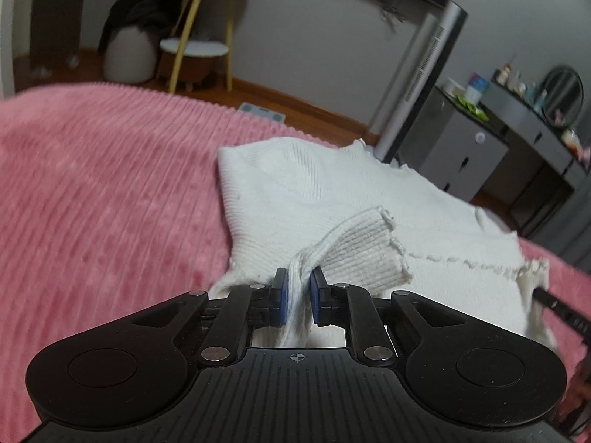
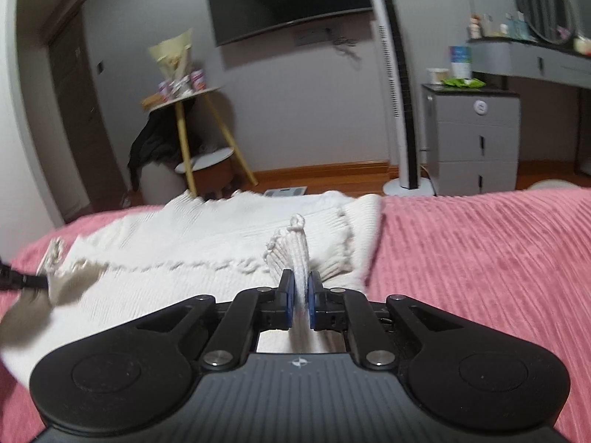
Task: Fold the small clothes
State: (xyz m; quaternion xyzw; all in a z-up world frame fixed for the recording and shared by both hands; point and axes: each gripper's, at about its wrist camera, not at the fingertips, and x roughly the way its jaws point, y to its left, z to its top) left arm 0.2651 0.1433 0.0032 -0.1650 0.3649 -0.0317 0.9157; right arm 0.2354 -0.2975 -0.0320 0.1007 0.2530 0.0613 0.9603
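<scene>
Both grippers — left (image 1: 298, 289), right (image 2: 300, 289) — clamped

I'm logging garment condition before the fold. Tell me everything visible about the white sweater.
The sweater is white, ribbed knit with frayed, wavy edges. It lies spread on the pink bedspread, body mostly flat. Its ribbed cuffs are lifted and bunched: one is pinched in the left gripper, the other in the right gripper. Nothing else touches it that can be seen.
</scene>
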